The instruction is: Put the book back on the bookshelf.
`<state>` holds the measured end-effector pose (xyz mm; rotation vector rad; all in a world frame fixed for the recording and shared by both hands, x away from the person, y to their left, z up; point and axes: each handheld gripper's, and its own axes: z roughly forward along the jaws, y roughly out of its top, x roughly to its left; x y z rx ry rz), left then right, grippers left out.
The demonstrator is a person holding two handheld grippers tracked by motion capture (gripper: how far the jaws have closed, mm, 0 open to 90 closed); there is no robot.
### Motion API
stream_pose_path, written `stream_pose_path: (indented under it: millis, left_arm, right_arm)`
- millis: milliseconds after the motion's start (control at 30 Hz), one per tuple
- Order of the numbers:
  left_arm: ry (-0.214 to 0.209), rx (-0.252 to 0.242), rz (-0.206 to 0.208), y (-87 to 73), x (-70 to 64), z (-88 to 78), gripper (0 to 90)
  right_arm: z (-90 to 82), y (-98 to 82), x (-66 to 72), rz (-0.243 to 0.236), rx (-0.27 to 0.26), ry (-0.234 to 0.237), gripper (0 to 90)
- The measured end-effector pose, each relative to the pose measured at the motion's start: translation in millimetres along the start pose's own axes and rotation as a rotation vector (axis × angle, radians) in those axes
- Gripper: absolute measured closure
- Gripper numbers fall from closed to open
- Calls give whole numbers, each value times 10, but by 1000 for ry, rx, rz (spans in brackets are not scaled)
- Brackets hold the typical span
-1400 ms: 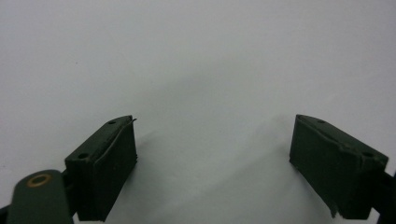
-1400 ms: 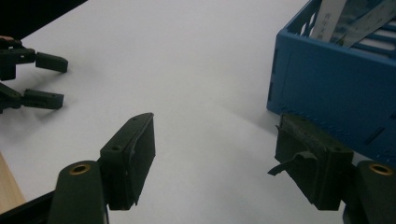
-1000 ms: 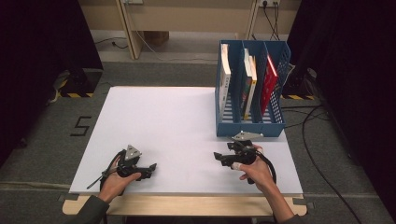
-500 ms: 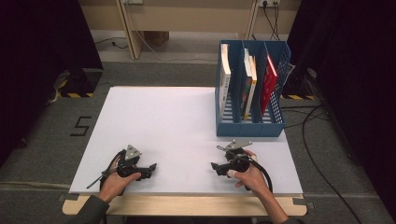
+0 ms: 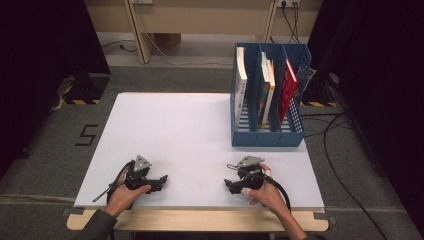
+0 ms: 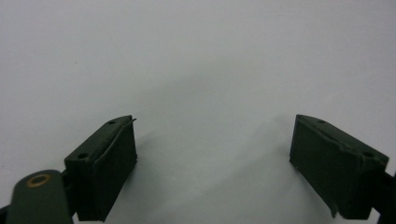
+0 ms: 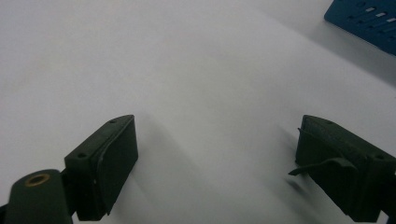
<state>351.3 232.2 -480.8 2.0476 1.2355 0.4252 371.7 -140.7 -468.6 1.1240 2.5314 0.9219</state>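
White table [image 5: 190,135] seen from above. Blue three-slot file rack [image 5: 267,136] at far right of tabletop — left slot holds white-spined book [image 5: 241,85], middle slot two upright books [image 5: 266,89], right slot leaning red book [image 5: 287,90]. Left gripper [image 6: 212,163] near front edge, jaws spread wide, gripping nothing. Right gripper [image 7: 215,163] likewise spread and unladen — rack corner at its upper right.
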Motion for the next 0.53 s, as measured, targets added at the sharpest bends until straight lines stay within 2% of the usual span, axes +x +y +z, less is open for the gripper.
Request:
stream_pose_path:
  millis: [300,533]
  left_arm:
    - [1,0,2,0,0,0,138]
    - [0,0,1,0,-1,0,138]
  right_arm:
    - [6,-54,-7,-8,-47,0,132]
    - [5,-58,-5,-4,-49,0,132]
